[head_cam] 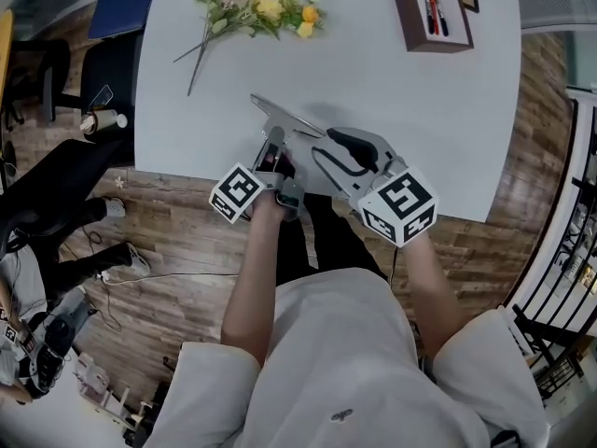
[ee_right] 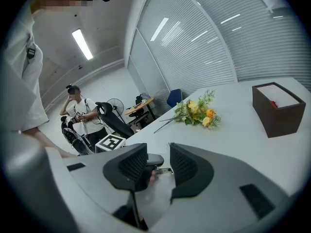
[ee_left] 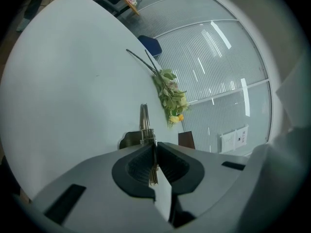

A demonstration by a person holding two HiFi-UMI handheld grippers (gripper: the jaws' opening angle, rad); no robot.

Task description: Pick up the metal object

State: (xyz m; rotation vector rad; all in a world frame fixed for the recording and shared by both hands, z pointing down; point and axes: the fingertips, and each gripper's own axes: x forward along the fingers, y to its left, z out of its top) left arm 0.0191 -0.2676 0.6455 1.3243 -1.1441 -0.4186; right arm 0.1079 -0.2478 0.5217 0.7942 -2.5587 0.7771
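A thin, flat metal object (head_cam: 284, 115) lies near the front edge of the white table (head_cam: 420, 110), running up and to the left. My left gripper (head_cam: 273, 149) is at its near end. In the left gripper view the left gripper (ee_left: 154, 147) is shut on the metal object (ee_left: 144, 118), whose narrow strip sticks out forward past the pads. My right gripper (head_cam: 312, 147) is close beside it on the right. In the right gripper view the right gripper (ee_right: 159, 161) stands open, pointing across at the left gripper, with nothing held between its pads.
A bunch of flowers (head_cam: 256, 7) lies at the table's far side, and a brown box with pens (head_cam: 429, 12) stands at the far right. Black office chairs (head_cam: 56, 185) and another person (head_cam: 28, 334) are on the floor to the left.
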